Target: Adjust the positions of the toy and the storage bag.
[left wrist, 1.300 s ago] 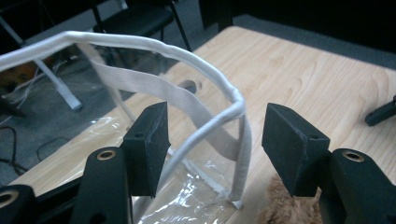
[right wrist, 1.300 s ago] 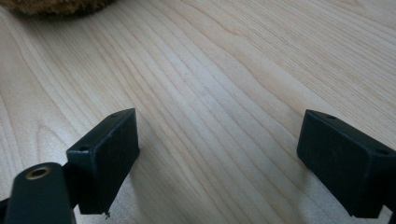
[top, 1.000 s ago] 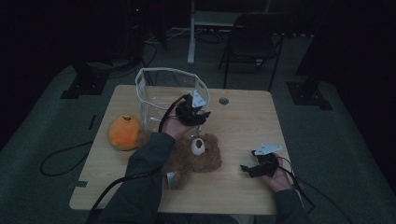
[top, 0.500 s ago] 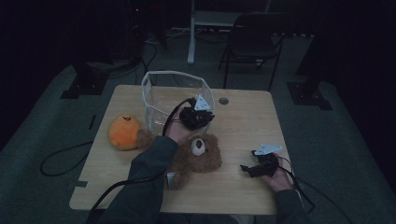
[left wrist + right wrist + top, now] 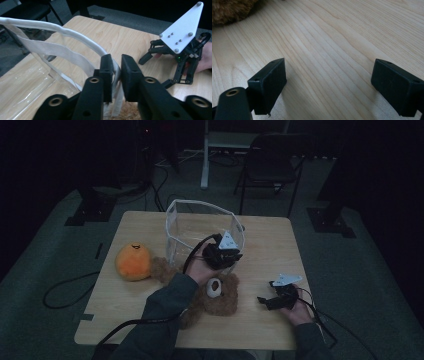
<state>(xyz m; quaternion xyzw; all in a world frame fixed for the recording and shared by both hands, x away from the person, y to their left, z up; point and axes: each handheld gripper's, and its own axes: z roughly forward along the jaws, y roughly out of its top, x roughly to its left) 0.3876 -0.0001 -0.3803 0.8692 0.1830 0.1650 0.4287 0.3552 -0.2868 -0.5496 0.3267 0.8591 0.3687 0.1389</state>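
A clear plastic bag [image 5: 200, 227] with white trim stands open at the back of the wooden table [image 5: 280, 245]. My left gripper [image 5: 226, 254] is at the bag's near right rim. In the left gripper view its jaws are shut on the white strap [image 5: 115, 72], and the rim [image 5: 62, 31] curves off to the left. A brown teddy bear [image 5: 222, 292] lies face up just in front of that hand. My right gripper [image 5: 272, 300] rests low on the table at the front right, jaws wide open [image 5: 332, 82] over bare wood, with brown teddy fur [image 5: 229, 8] at the edge.
An orange plush ball [image 5: 133, 261] sits on the table's left side, next to the bear's arm. A dark chair [image 5: 270, 165] stands behind the table. A cable [image 5: 65, 290] loops on the floor at the left. The right gripper [image 5: 157, 70] lies beyond the left jaws.
The left gripper has moved right and slightly toward the front, dragging the bag's rim with it; the bag has shifted right. The right gripper has stayed where it was.
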